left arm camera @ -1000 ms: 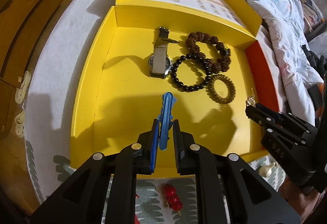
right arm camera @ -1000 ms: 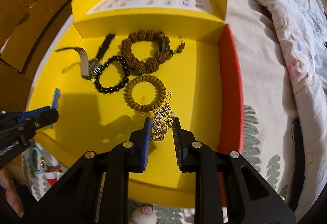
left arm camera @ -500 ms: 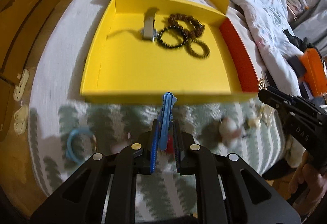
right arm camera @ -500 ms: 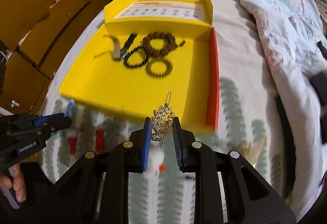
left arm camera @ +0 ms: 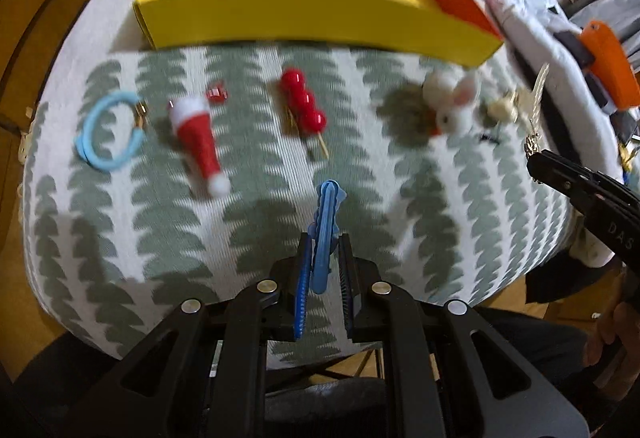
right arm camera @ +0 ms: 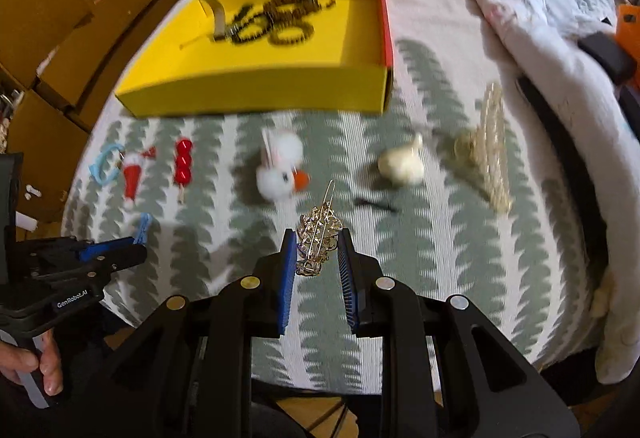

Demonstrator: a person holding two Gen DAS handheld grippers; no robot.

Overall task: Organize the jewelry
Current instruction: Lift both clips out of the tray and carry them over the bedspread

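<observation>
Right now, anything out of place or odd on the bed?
Yes. Both grippers hold clips over the cloth, not over the yellow tray: the left gripper holds a blue clip, the right gripper a gold clip. Several accessories lie on the cloth outside the tray. Nothing looks spilled or damaged.

left gripper (right arm camera: 136, 238) side: white "GenRobot.AI", seen from right wrist view
right gripper (left arm camera: 532, 158) finger: embossed "DAS", partly legible, left wrist view
yellow box (right arm camera: 256, 94) printed insert: blurred, unreadable
</observation>
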